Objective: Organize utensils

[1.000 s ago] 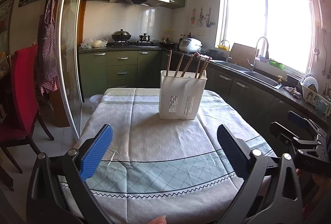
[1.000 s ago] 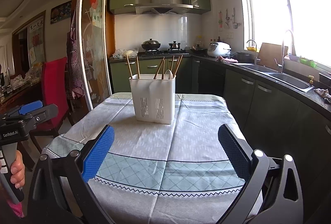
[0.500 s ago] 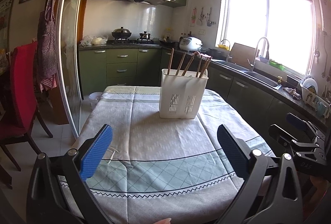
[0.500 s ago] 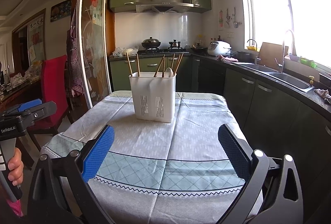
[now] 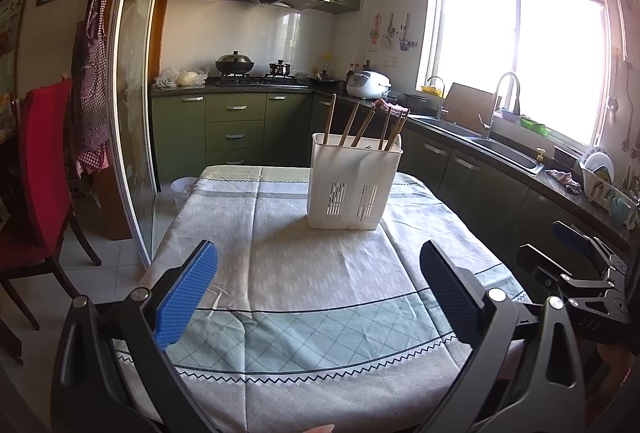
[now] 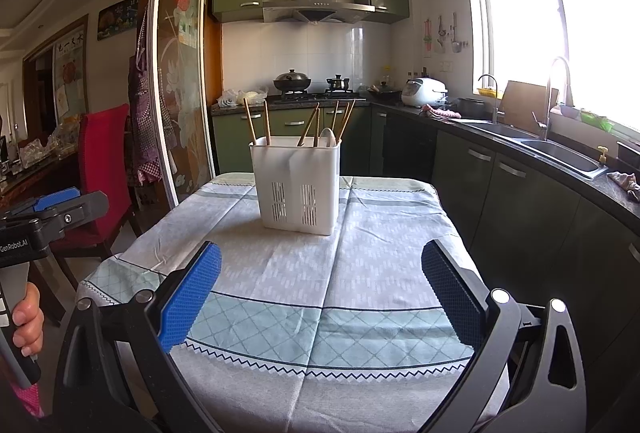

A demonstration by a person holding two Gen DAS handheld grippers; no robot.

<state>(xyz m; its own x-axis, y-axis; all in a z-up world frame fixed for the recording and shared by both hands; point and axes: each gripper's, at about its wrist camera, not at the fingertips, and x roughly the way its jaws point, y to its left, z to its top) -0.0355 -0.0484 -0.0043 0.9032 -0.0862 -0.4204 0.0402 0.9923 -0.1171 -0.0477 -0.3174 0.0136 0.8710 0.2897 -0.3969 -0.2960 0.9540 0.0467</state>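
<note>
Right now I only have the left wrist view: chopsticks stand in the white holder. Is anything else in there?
Observer: Yes. The right wrist view shows a pale spoon among the chopsticks in the white holder.
Operator: Which side of the holder?
Observer: In the compartment on the right as that camera sees it. The left compartment holds only two chopsticks.
Operator: Is the right gripper carrying anything?
Observer: No. The right gripper is open, and only the tablecloth shows between its fingers.
</note>
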